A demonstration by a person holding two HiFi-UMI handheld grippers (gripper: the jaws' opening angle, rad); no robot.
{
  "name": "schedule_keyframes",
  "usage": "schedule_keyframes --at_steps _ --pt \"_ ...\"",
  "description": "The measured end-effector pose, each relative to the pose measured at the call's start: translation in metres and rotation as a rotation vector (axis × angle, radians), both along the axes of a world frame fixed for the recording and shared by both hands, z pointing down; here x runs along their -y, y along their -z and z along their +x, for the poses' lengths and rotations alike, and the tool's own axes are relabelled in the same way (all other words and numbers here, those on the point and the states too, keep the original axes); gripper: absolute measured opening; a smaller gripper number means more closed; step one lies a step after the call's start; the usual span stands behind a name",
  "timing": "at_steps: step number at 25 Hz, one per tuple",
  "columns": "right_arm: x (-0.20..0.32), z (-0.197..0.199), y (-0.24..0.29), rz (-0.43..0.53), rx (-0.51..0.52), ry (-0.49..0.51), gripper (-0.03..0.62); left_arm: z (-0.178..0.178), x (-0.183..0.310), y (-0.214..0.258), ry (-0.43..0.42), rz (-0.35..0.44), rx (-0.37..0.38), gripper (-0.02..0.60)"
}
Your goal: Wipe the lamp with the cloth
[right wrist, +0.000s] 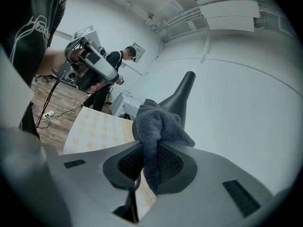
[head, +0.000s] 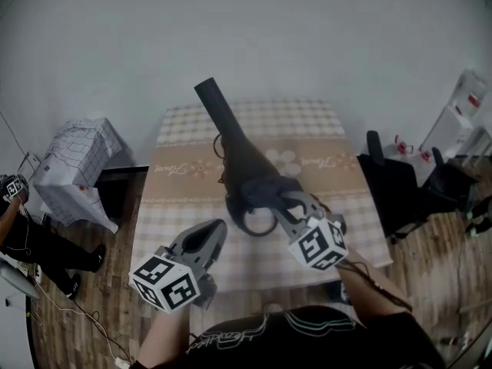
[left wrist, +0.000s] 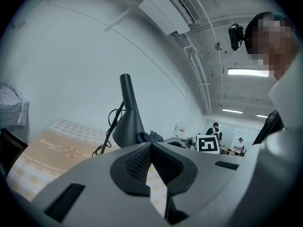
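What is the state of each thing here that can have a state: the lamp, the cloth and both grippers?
Lamp: upright on the table.
Cloth: bunched, clamped in the right jaws, by the lamp's base.
Right gripper: shut on the cloth.
Left gripper: shut, holding nothing.

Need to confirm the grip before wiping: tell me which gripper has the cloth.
The right gripper: its jaws are clamped on the grey cloth, by the base of the lamp. The left gripper is shut with nothing between its jaws.
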State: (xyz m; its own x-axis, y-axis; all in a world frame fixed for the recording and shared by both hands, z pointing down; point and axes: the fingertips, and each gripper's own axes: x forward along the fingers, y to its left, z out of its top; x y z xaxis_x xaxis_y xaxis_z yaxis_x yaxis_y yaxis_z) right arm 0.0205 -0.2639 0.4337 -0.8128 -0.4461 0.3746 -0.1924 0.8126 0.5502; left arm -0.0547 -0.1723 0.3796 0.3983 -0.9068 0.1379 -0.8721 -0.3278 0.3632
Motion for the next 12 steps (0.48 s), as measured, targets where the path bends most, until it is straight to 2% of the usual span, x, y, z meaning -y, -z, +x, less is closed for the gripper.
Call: schedule_keyframes --at_steps 5,12 --pt "-0.005 0.011 -0.015 -0.042 -0.023 -0.041 0.057 0.003 0.008 -0.009 -0.062 -0.012 -0.011 0.0" --pt "-0.006 0.034 -0.016 -0.182 0.041 -0.133 0.057 0.003 0.008 -0.019 -0.098 -0.036 -0.05 0.0"
